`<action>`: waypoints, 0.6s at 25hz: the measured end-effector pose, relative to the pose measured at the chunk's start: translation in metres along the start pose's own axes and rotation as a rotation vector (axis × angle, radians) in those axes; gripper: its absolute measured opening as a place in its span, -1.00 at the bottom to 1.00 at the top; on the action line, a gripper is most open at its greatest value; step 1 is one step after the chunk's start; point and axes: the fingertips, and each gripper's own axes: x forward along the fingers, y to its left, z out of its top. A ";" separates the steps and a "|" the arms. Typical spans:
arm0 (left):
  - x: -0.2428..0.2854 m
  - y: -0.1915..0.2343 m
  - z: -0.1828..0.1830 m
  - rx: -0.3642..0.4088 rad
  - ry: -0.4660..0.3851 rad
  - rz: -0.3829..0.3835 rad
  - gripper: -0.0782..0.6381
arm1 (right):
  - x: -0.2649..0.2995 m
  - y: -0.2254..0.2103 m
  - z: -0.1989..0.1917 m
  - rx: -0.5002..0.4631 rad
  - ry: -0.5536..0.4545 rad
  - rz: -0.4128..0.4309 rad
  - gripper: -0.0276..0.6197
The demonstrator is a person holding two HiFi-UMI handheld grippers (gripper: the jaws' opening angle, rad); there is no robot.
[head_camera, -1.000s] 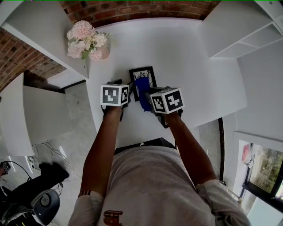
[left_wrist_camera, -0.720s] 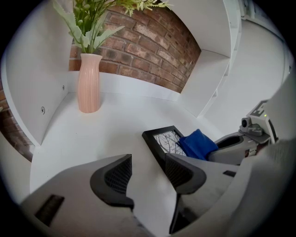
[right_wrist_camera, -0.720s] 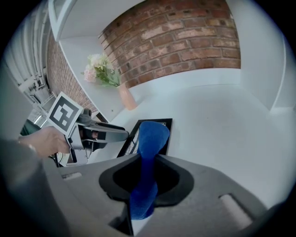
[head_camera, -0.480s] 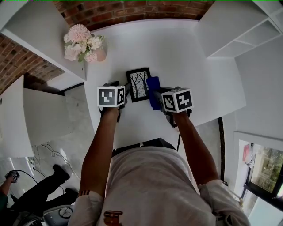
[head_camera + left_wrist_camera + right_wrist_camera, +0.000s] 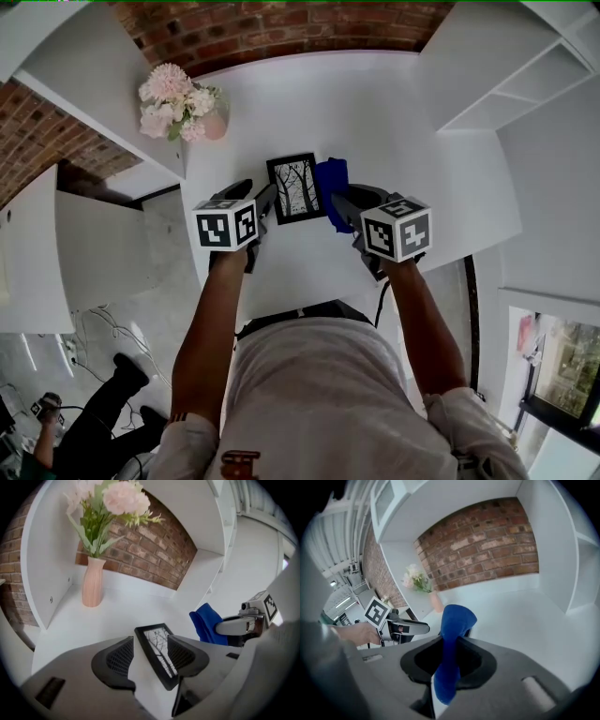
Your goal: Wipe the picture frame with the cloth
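The black picture frame (image 5: 292,187) with a bare-tree print lies on the white table (image 5: 375,112) in front of me. My left gripper (image 5: 266,201) is at the frame's left edge. In the left gripper view the frame (image 5: 157,651) shows in the gap of the left gripper (image 5: 151,644). The right jaw overlaps it and white table shows beside the left jaw, so nothing is clamped. My right gripper (image 5: 339,202) is shut on the blue cloth (image 5: 330,176), just right of the frame. The cloth (image 5: 457,616) sticks up out of the right gripper (image 5: 452,644).
A pink vase of pale flowers (image 5: 183,103) stands at the table's back left against the brick wall (image 5: 281,28). White shelf units flank the table on the left (image 5: 84,84) and right (image 5: 487,66). The table's front edge (image 5: 281,305) is close to my body.
The right gripper has carried the cloth off the frame's face to its right side. The left gripper has drawn back a little from the frame. The frame has stayed put.
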 end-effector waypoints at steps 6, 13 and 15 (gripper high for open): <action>-0.053 -0.045 0.060 0.056 -0.302 -0.117 -0.26 | -0.034 0.037 0.061 -0.137 -0.252 0.083 -0.70; -0.122 -0.093 0.114 0.255 -0.553 -0.147 -0.47 | -0.072 0.081 0.107 -0.260 -0.481 0.159 -0.70; -0.138 -0.106 0.124 0.305 -0.601 -0.155 -0.52 | -0.081 0.093 0.115 -0.294 -0.533 0.179 -0.70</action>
